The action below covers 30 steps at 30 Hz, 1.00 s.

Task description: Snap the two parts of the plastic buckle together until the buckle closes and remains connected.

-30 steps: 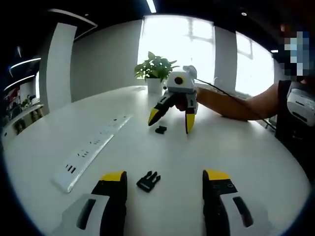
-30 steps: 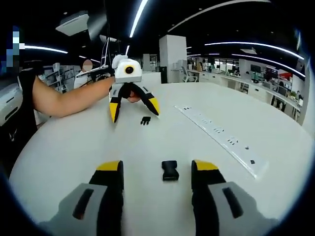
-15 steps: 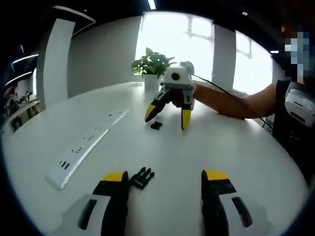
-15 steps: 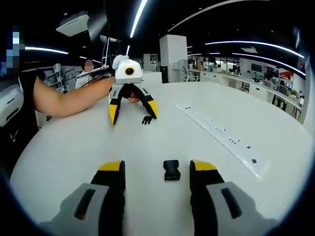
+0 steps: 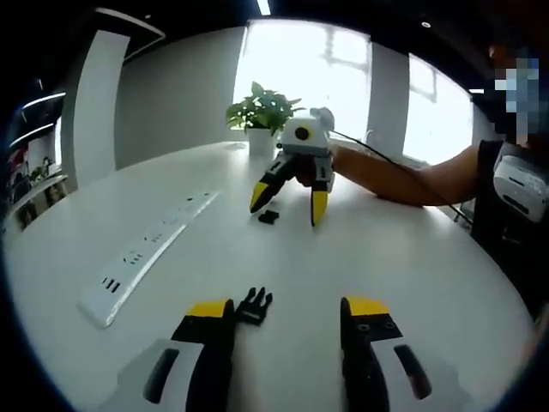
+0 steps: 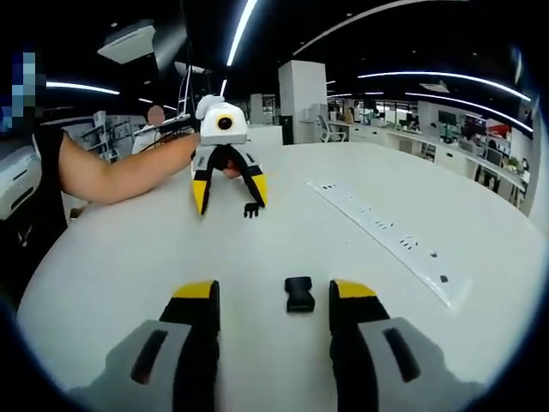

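Both tongs have come closer to their buckle halves since a second ago, and both are open and hold nothing.

Left tongs (image 5: 287, 311) have the pronged buckle half (image 5: 255, 305) lying flat on the white table (image 5: 429, 257), just beside the left jaw's yellow tip, its prongs pointing away and a bit right in the left gripper view. Right tongs (image 6: 262, 292) have the socket buckle half (image 6: 299, 293) flat between the jaw tips, nearer the right jaw, its long side pointing away from the camera. A long white power strip (image 6: 386, 240) lies on the table. A potted plant (image 5: 262, 116) stands at the far edge by bright windows. The room is a big office with ceiling lights.
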Each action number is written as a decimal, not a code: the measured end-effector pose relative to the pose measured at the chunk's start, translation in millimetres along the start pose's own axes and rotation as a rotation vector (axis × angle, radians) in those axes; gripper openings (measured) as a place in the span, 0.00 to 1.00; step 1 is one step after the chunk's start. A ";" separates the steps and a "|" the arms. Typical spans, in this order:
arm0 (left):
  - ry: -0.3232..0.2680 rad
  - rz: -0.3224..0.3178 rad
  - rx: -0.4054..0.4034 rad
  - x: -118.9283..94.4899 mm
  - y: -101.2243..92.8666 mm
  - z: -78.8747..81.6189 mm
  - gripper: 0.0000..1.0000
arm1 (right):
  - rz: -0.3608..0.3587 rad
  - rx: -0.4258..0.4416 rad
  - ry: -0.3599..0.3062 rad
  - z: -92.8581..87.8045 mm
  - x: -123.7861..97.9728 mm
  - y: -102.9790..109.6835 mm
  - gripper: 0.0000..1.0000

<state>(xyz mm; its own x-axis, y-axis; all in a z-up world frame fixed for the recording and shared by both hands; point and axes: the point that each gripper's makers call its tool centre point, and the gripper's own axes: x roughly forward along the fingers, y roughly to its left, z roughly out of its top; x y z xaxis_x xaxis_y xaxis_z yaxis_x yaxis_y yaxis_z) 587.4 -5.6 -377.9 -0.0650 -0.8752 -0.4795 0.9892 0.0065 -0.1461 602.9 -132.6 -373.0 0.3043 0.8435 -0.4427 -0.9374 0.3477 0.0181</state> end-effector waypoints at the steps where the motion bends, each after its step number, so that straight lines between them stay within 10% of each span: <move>1: 0.001 0.001 0.002 -0.1 0.3 -0.2 0.46 | 0.000 0.000 0.002 -0.8 0.1 -0.2 0.51; 30: 0.005 0.083 0.067 -1.4 18.7 -1.2 0.22 | -0.079 -0.017 -0.003 -0.3 -3.1 -18.8 0.23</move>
<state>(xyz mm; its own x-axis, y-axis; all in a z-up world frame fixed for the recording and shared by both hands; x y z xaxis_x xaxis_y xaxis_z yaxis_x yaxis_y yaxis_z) 605.9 -3.7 -381.0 0.0168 -0.8707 -0.4915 0.9978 0.0461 -0.0475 619.5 -141.9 -372.2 0.3778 0.8148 -0.4397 -0.9132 0.4063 -0.0317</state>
